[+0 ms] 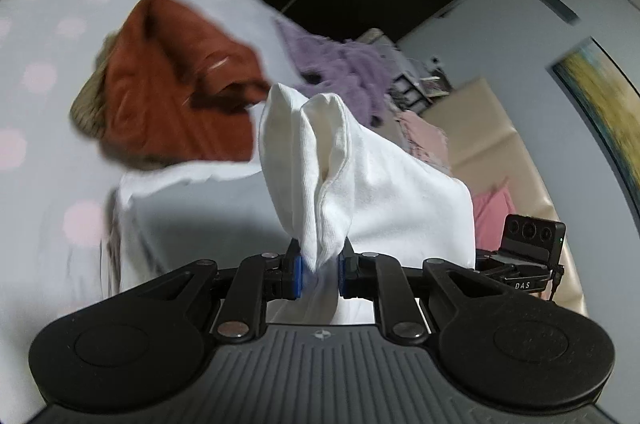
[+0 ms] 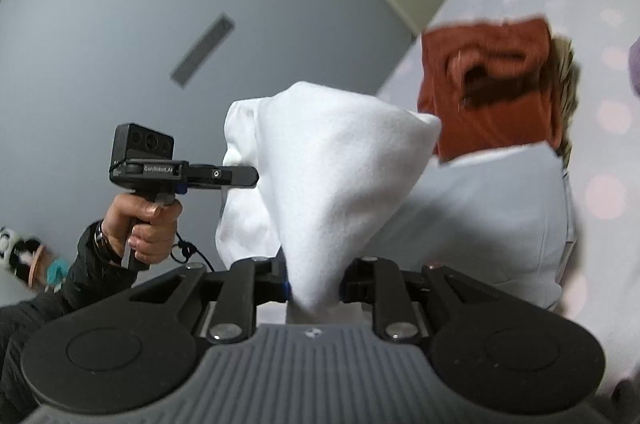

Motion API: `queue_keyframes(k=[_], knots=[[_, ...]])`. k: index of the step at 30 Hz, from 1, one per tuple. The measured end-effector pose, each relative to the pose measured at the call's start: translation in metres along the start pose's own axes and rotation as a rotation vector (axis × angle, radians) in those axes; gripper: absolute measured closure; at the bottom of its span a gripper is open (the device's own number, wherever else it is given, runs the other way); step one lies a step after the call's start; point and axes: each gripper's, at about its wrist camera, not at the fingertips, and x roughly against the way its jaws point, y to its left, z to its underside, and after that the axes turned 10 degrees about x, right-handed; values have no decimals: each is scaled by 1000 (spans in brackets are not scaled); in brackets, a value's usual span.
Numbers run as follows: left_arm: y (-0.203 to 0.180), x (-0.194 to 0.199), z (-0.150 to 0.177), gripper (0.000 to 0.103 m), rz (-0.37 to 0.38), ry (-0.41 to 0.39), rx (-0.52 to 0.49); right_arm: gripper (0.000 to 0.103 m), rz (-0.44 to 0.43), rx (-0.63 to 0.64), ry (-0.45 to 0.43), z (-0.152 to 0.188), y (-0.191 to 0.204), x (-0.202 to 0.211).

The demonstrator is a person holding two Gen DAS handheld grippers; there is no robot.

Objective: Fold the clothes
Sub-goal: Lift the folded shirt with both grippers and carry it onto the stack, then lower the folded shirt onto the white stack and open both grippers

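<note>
A white garment (image 1: 360, 176) is lifted above the bed. My left gripper (image 1: 319, 270) is shut on a bunched fold of it. My right gripper (image 2: 314, 290) is shut on another part of the same white garment (image 2: 332, 160). The cloth stretches between the two grippers and its lower part drapes onto the bed (image 2: 500, 224). In the right wrist view the left gripper's body (image 2: 168, 172) shows at left, held by a hand, its fingers hidden in the cloth. In the left wrist view the right gripper's camera block (image 1: 532, 248) shows at right.
A folded rust-orange garment (image 1: 180, 84) lies on a brown one on the pale dotted bed cover (image 1: 44, 84); it also shows in the right wrist view (image 2: 484, 84). A purple garment (image 1: 336, 64) and pink clothes (image 1: 492, 204) lie further off. A grey wall (image 2: 120, 24) stands behind.
</note>
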Motion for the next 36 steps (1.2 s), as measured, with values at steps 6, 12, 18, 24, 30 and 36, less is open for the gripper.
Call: queue_keyframes(k=[6,12,18,24,30,36], knots=[[41,-37,-17,89,-37,46,93,80,-35,-51,129,-30,-77,-19],[72,-64,-32,89,-77,70,149,75,-25,-116,204,-28,-147,-51],[80,-80,-34,84,-180,36,87,43,141,-60,230,-30,-169,-81],[38,-54,-16,80,-323,-126,-141,39,418,186,166,-26,-118,-64],[-12,-30,18,62,-279,-272,-346,41,541,269,-64,-6,-55,-44],[-22,-65,74,62,-389,-247,-508,43,606,316,-115,38,-14,-70]])
